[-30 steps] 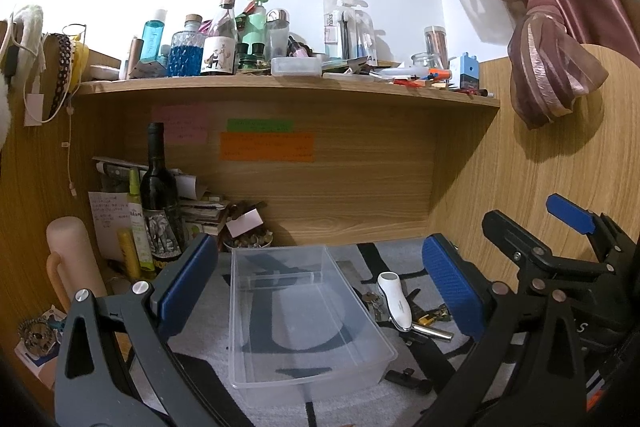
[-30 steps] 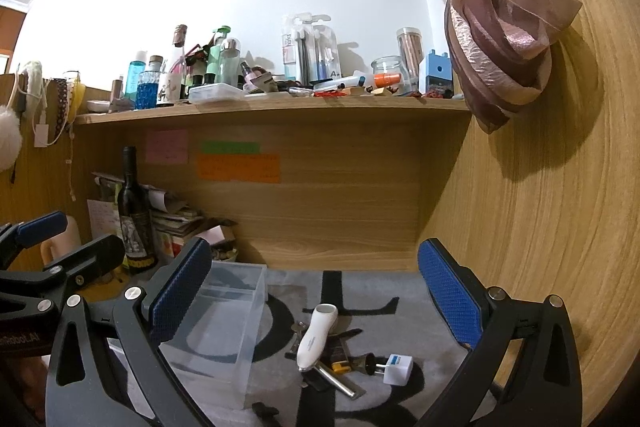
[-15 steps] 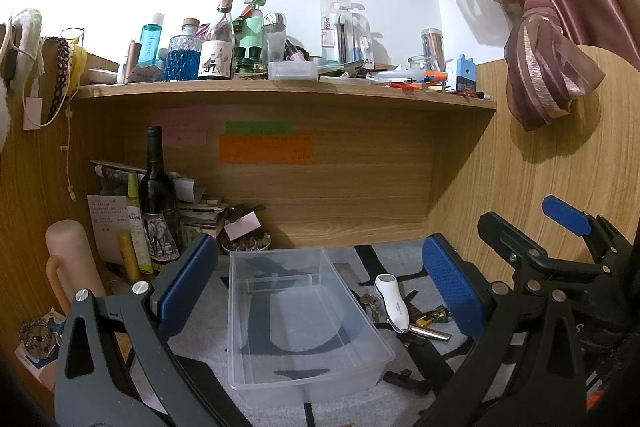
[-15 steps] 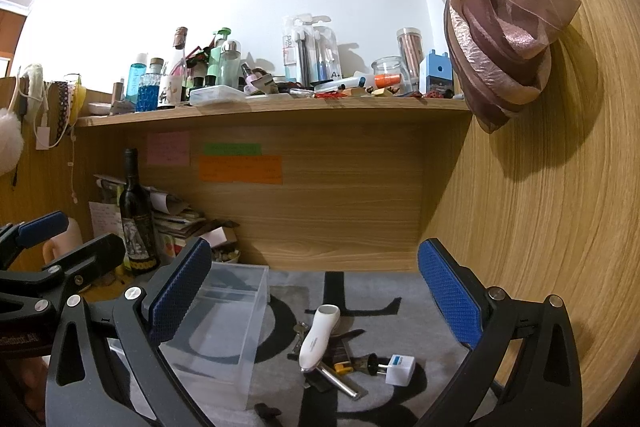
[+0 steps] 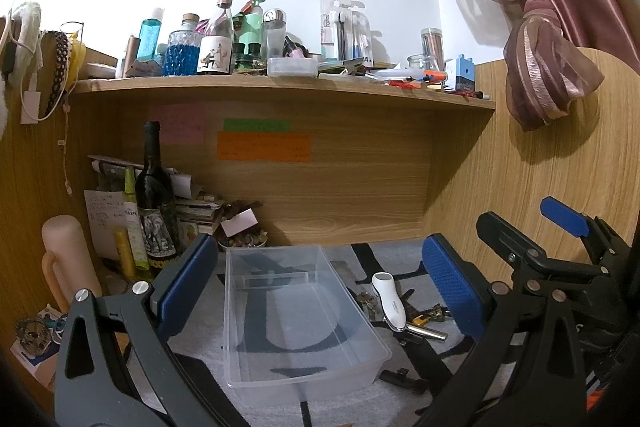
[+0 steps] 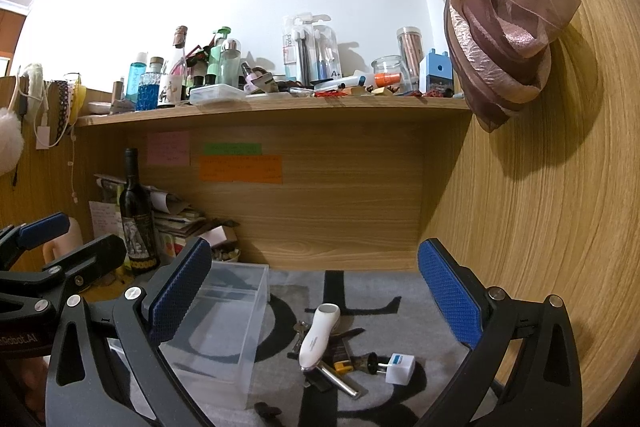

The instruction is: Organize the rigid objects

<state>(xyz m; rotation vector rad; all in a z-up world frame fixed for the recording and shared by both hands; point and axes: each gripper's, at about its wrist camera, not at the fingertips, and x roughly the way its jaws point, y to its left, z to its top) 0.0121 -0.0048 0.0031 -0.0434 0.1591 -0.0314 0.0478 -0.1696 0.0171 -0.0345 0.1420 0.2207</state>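
Grey mat [image 5: 352,399]: clear bin [image 5: 296,311] empty, white device [image 6: 319,335] beside

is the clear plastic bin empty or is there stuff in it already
Empty. The clear plastic bin shows only the mat's pattern through its bottom; the white handheld device and keys lie outside it.

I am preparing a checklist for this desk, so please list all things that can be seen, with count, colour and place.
plastic bin: one, clear, empty, on the grey mat, left of the small pile
handheld device: one, white, on top of the pile right of the bin
metal cylinder: one, silver, under the device
charger plug: one, white with blue, right end of the pile
keys: a bunch, metal, left of the device
wine bottle: one, dark, upright, back left
sticky notes: three, pink, green, orange, on the back panel
shelf: one, wooden, crowded with bottles and jars
curtain: one, pink, tied, upper right
left gripper: black, blue pads, jaws open
right gripper: same, jaws open
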